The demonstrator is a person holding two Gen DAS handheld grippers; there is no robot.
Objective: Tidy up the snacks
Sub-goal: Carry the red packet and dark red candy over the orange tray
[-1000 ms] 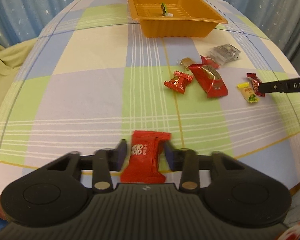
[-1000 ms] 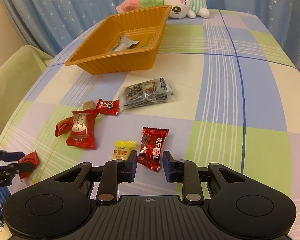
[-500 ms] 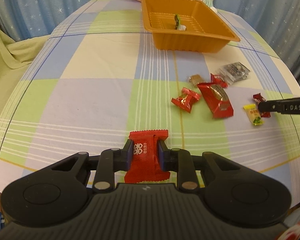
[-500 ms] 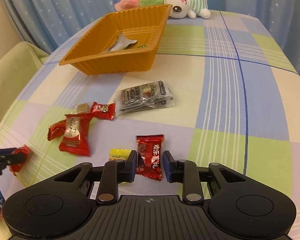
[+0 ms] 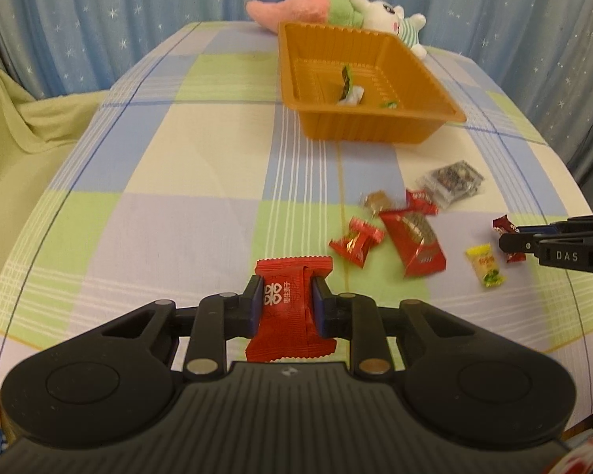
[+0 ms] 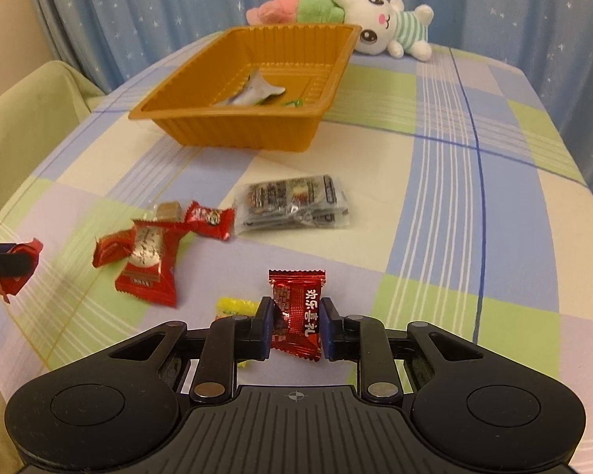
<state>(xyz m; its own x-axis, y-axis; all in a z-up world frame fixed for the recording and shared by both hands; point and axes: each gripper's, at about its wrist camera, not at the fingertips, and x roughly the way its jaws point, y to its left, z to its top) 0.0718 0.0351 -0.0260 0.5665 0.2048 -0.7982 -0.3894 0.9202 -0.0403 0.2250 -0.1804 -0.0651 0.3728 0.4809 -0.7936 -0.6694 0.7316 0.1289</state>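
two grippers (image 5: 287, 304) (image 6: 296, 326) clamp chinese-lettered red candies (image 5: 290, 306) (image 6: 298, 310).

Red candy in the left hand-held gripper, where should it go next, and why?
Probably carry it forward and over the orange tray. The left hand-held gripper is shut on the red candy, a few wrappers already lie in the tray, and other snacks lie loose on the cloth.

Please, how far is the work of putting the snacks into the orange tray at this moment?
Early stage. The orange plastic tray holds only a silver wrapper and a small green piece. In hand: the left gripper is shut on a bright red snack packet, and the right gripper on a dark red foil candy. Left on the checked tablecloth: a yellow candy, a clear dark packet and a cluster of red wrappers.
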